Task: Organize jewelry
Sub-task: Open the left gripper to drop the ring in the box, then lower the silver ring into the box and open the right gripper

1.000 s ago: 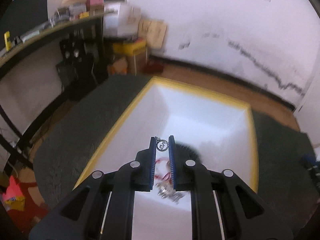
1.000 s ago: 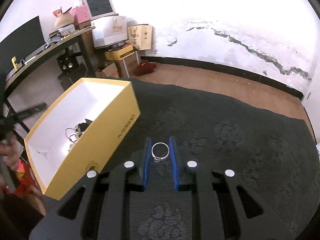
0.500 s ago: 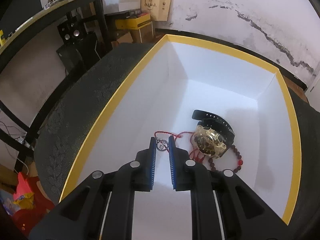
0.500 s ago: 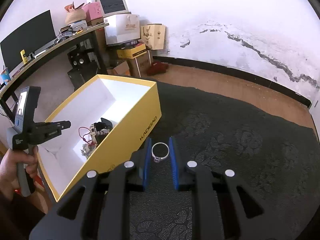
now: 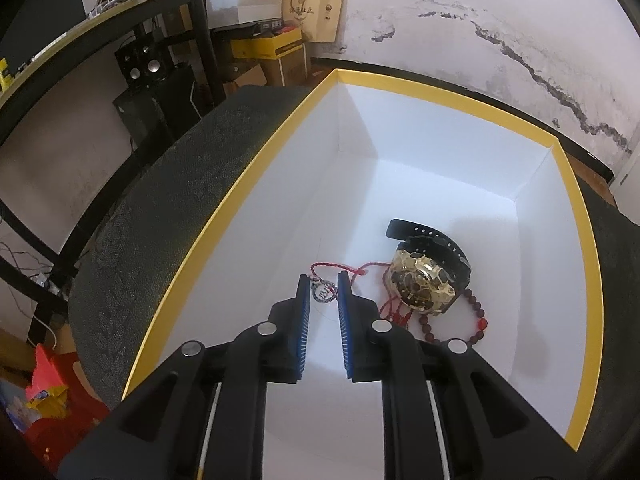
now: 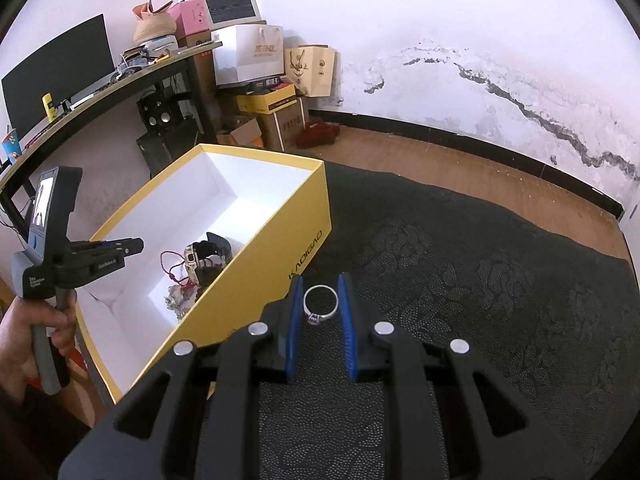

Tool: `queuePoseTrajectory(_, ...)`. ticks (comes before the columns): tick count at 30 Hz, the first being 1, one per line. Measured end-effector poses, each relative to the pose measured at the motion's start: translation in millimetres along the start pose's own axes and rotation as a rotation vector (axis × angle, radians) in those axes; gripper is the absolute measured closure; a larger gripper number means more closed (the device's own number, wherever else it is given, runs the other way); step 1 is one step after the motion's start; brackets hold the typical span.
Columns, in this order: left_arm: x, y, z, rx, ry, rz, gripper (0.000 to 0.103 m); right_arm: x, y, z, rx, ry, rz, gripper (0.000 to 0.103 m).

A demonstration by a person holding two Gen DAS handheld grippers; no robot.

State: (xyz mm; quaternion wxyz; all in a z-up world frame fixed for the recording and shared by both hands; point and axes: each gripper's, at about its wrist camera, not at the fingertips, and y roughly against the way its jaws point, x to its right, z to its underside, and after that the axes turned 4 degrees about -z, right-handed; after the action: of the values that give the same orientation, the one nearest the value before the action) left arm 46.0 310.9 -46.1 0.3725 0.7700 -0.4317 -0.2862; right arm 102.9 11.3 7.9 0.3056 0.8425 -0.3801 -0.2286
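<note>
The left claw point(image 5: 324, 294) is reaching down into the yellow box point(image 5: 448, 100), its jaws having just been opening a little, with a small silver pendant point(image 5: 323, 293) on a red cord point(image 5: 332, 267) between the blue pads. Beside it a gold watch point(image 5: 422, 284) and red beads point(image 5: 478, 316) are lying on the white box floor. The right claw point(image 6: 320, 306) is hanging over the dark patterned table point(image 6: 480, 280), clamped on a silver ring point(image 6: 320, 304).

My right gripper point(image 6: 319, 308) and left gripper point(image 5: 324, 294) are black with ribbed blue pads point(image 6: 291, 320) and round silver screws point(image 6: 258, 328)
</note>
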Motion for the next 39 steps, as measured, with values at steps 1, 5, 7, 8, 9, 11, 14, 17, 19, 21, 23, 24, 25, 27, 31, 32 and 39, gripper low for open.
queuePoseTrajectory(1, 1, 0, 1, -0.003, -0.008, 0.000, 0.085, -1, 0, 0, -0.001, 0.003, 0.000, 0.085)
queuePoseTrajectory(5, 4, 10, 0, 0.039, -0.012, -0.004, 0.026, -8, -1, -1, -0.004, 0.018, -0.001, 0.085)
queuePoseTrajectory(7, 6, 15, -1, 0.063, -0.020, -0.017, 0.022, -15, -3, -4, -0.006, 0.031, -0.005, 0.085)
queuePoseTrajectory(8, 7, 15, -1, 0.060, -0.028, -0.016, 0.022, -20, -5, -6, -0.011, 0.040, -0.010, 0.085)
queuePoseTrajectory(9, 8, 14, 0, 0.053, -0.030, -0.007, 0.022, -26, -7, -7, -0.012, 0.051, -0.014, 0.085)
queuePoseTrajectory(11, 7, 16, 1, 0.050, -0.028, 0.013, 0.022, -43, -12, -12, -0.016, 0.079, -0.028, 0.085)
queuePoseTrajectory(14, 5, 22, 4, 0.062, -0.035, 0.024, 0.022, -69, -26, -22, -0.029, 0.109, -0.052, 0.085)
queuePoseTrajectory(17, -1, 30, 8, 0.072, -0.037, 0.036, 0.022, -89, -47, -37, -0.058, 0.121, -0.075, 0.085)
queuePoseTrajectory(19, -9, 34, 11, 0.080, -0.035, 0.044, 0.022, -103, -63, -49, -0.084, 0.122, -0.086, 0.085)
queuePoseTrajectory(21, -15, 37, 15, 0.085, -0.035, 0.048, 0.022, -115, -78, -55, -0.108, 0.133, -0.086, 0.085)
queuePoseTrajectory(23, -22, 37, 17, 0.082, -0.028, 0.055, 0.022, -132, -99, -63, -0.145, 0.162, -0.072, 0.085)
queuePoseTrajectory(24, -25, 36, 17, 0.079, -0.022, 0.058, 0.022, -137, -108, -64, -0.160, 0.173, -0.065, 0.084)
queuePoseTrajectory(25, -26, 36, 17, 0.076, -0.018, 0.061, 0.022, -144, -118, -65, -0.177, 0.182, -0.058, 0.084)
queuePoseTrajectory(27, -31, 35, 19, 0.072, -0.014, 0.071, 0.022, -155, -133, -66, -0.206, 0.190, -0.052, 0.085)
queuePoseTrajectory(31, -37, 35, 21, 0.073, -0.014, 0.088, 0.022, -168, -154, -64, -0.252, 0.194, -0.042, 0.084)
queuePoseTrajectory(32, -39, 35, 21, 0.073, -0.012, 0.093, 0.022, -169, -157, -63, -0.264, 0.190, -0.040, 0.084)
queuePoseTrajectory(39, -49, 38, 23, 0.077, 0.006, 0.118, 0.022, -168, -173, -63, -0.319, 0.164, -0.016, 0.084)
